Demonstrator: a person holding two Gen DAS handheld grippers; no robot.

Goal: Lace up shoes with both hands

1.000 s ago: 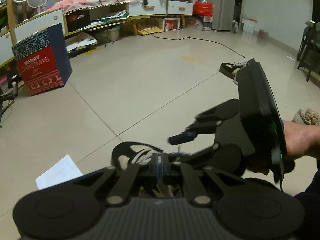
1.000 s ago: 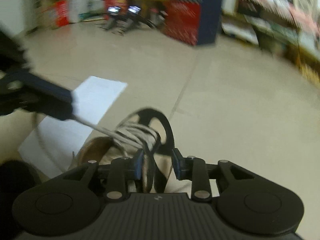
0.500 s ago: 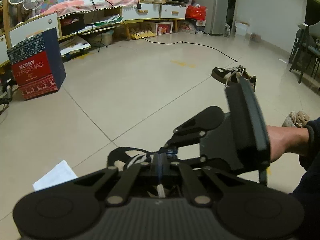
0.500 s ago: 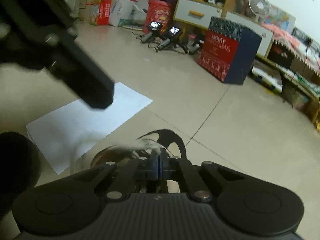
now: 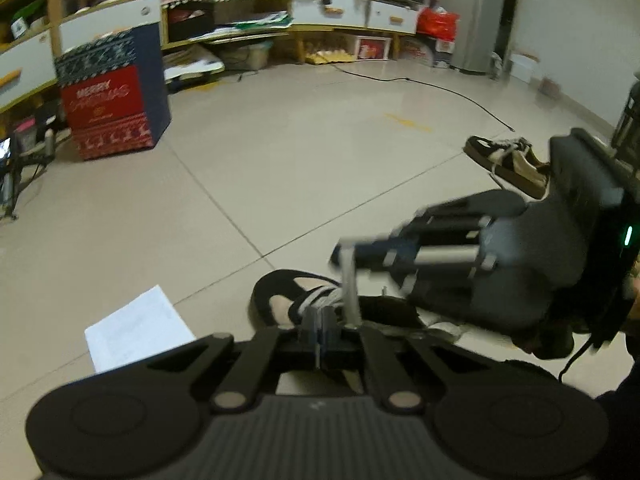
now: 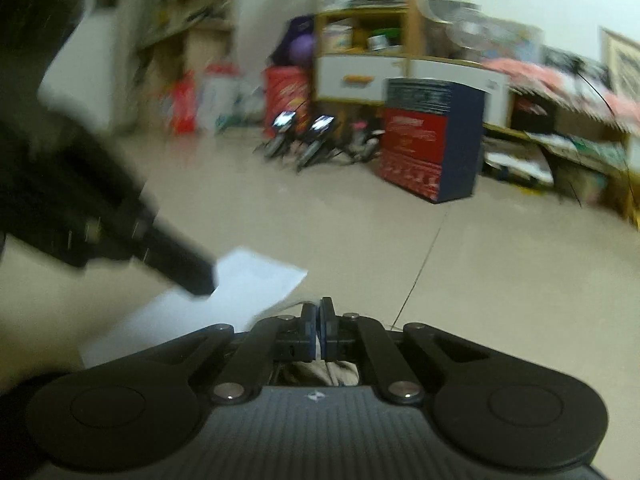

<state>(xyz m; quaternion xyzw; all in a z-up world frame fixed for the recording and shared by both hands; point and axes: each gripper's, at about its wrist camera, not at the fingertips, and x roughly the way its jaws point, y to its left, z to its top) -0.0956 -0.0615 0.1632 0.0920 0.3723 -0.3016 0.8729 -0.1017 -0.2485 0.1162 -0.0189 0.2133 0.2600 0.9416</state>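
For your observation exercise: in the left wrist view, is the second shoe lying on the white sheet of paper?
No, the second shoe lies on bare floor tiles far from the paper.

A lived-in home: cluttered shelves [image 5: 240,36], fridge [image 5: 474,16], Christmas box [image 5: 112,96].

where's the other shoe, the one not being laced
In the left wrist view the second shoe lies on the tiled floor at the right, beyond the right gripper and near the end of a black cable.

Beige tiled floor [image 5: 280,168], black shoe [image 5: 288,300], white paper sheet [image 5: 136,332] beside it, second shoe [image 5: 508,160] well apart, Christmas box [image 5: 112,96], black cable [image 5: 440,88].
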